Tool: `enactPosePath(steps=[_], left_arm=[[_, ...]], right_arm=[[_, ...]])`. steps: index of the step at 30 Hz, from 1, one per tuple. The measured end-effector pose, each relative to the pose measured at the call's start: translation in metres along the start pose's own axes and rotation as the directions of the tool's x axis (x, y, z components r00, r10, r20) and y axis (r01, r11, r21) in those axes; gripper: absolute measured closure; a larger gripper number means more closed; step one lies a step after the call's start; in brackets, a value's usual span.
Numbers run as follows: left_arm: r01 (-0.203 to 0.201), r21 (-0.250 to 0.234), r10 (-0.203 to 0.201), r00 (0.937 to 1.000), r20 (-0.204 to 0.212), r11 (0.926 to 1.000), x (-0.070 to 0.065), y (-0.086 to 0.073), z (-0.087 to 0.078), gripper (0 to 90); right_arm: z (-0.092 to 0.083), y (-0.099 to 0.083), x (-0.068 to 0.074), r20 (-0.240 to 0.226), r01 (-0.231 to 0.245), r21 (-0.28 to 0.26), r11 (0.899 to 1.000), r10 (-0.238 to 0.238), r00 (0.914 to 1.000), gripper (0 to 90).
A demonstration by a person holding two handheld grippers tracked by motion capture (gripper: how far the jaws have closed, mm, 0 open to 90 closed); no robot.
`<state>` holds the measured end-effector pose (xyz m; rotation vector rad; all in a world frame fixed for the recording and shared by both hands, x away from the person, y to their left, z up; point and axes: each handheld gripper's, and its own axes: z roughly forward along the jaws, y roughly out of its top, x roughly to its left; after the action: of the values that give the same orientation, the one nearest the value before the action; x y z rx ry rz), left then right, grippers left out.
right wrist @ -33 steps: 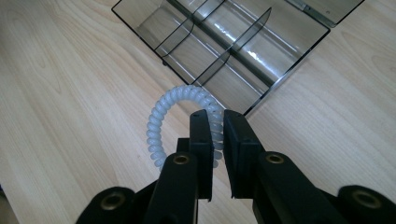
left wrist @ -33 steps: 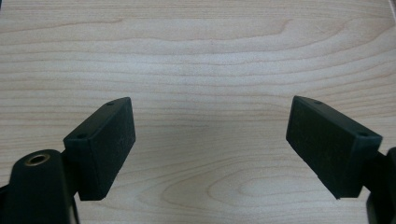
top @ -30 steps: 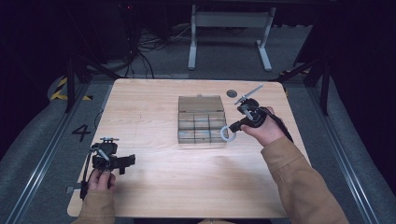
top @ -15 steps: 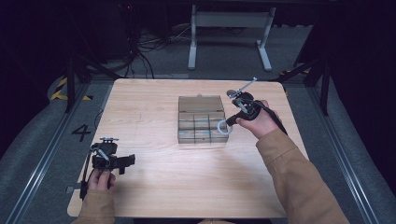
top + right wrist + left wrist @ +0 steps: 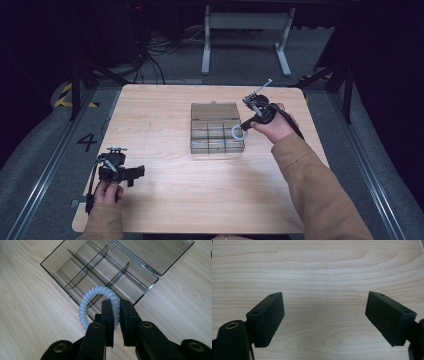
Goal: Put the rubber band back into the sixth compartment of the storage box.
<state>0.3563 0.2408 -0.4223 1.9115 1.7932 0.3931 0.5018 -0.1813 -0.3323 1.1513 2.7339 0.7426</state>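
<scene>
High view: the right gripper point(image 5: 243, 128) hangs at the right edge of the clear compartment box point(image 5: 216, 128), which sits open mid-table, its lid laid flat behind it. Its jaws are clamped on a pale coiled hair tie point(image 5: 238, 132) — in the right gripper view the hair tie point(image 5: 98, 303) loops out over the box's near corner point(image 5: 75, 298), above the dividers. The left gripper point(image 5: 134, 174) rests low on the wooden table point(image 5: 165, 105), well apart from the box, jaws spread wide with nothing between them.
</scene>
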Motion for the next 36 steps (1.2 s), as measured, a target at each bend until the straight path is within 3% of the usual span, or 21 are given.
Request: enactPosePath(steps=[13,23,36], left_arm=[[0.001,0.0,-0.001,1.0,0.001,1.0,0.0,0.0,0.0,16.3],[0.001,0.0,-0.001,1.0,0.0,1.0,0.0,0.0,0.0,16.3],[0.003,-0.002,-0.003,1.0,0.002,1.0,0.0,0.0,0.0,16.3]], right_arm=[[0.013,0.003,-0.002,0.005,-0.013,0.012,1.0,0.013,0.9999,82.9],[0.036,0.004,-0.004,0.019,-0.023,0.044,0.999,0.022,0.9996,82.9],[0.046,0.005,-0.002,0.035,-0.019,0.068,0.997,0.016,0.9993,82.8]])
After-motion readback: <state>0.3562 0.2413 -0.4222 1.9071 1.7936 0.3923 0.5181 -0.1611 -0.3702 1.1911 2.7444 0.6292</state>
